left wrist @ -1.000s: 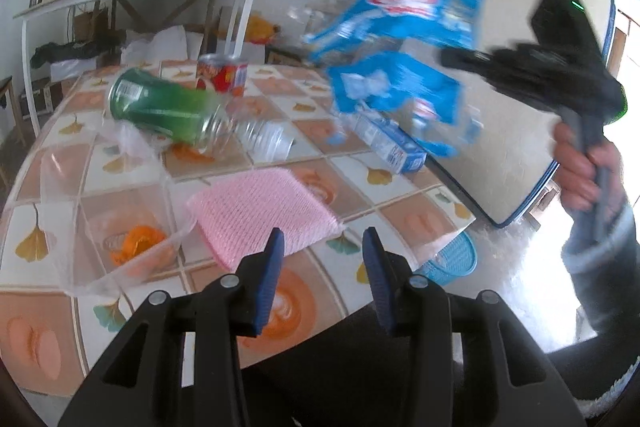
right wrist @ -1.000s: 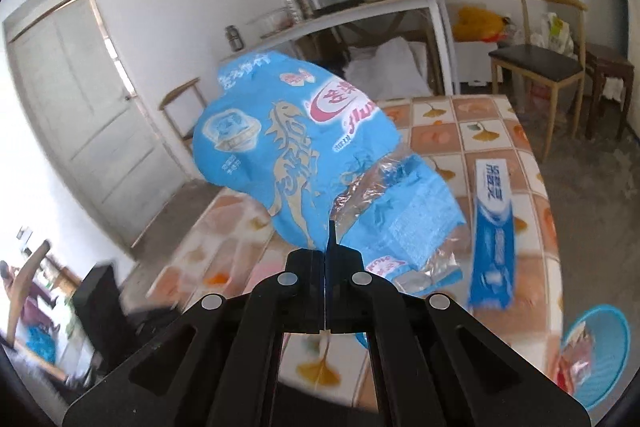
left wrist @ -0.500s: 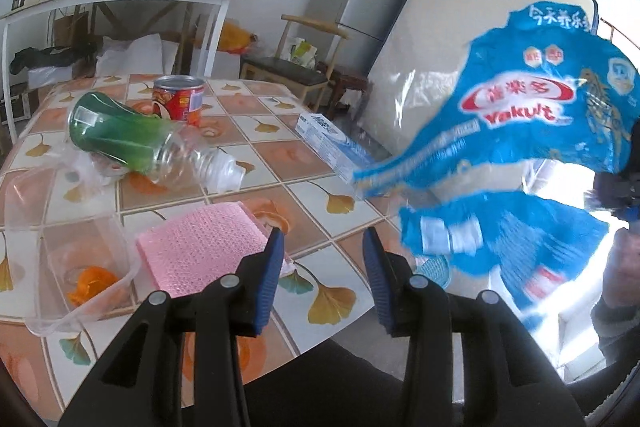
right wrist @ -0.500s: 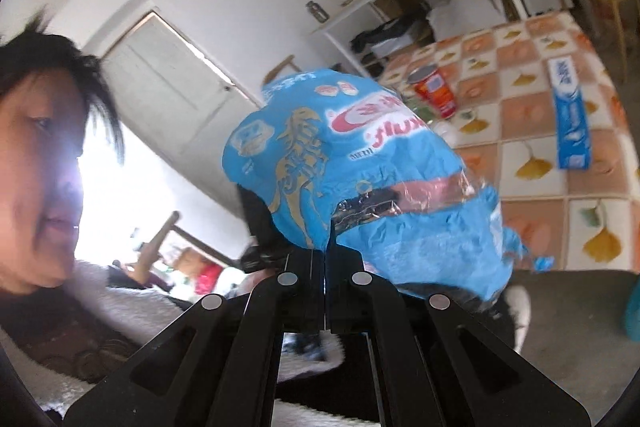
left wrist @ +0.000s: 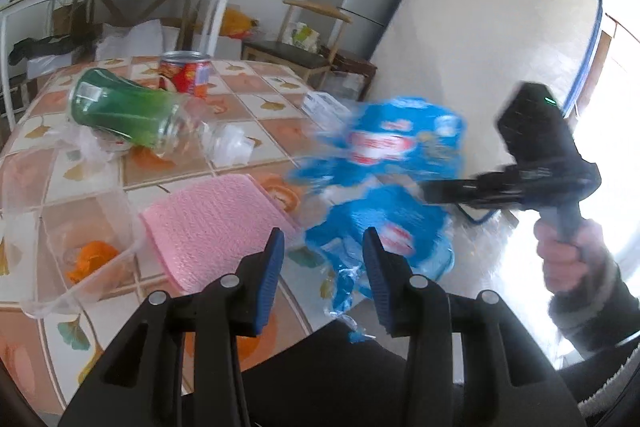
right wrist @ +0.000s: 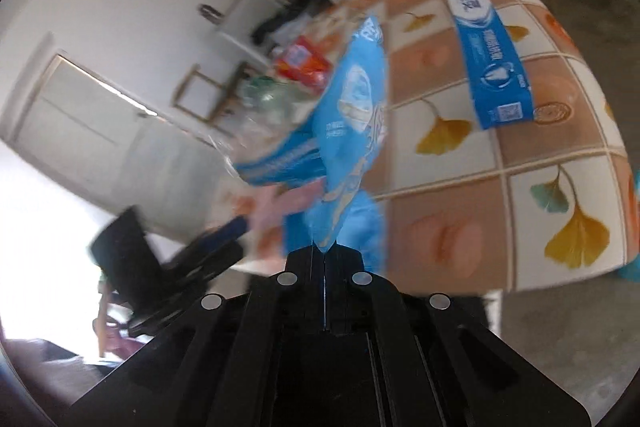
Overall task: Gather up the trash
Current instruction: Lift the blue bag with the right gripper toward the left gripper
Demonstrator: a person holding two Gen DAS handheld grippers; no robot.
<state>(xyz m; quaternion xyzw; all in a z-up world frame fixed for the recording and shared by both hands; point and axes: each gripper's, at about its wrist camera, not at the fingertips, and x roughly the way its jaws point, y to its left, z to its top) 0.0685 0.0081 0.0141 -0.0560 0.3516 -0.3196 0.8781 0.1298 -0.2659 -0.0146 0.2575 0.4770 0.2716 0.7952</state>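
Now the blue wrapper [left wrist: 384, 187], pinched in the clamped right gripper [right wrist: 325, 251], has swung down from 2 o'clock half a second ago to hang blurred just past the table [left wrist: 256, 135] edge, dead ahead of the left gripper [left wrist: 324, 263], whose fingers [left wrist: 272, 267] stand apart, holding nothing. It looks headed floorward for binning; the bottle [left wrist: 124, 113] and can [left wrist: 186, 73] remain at 11 o'clock.
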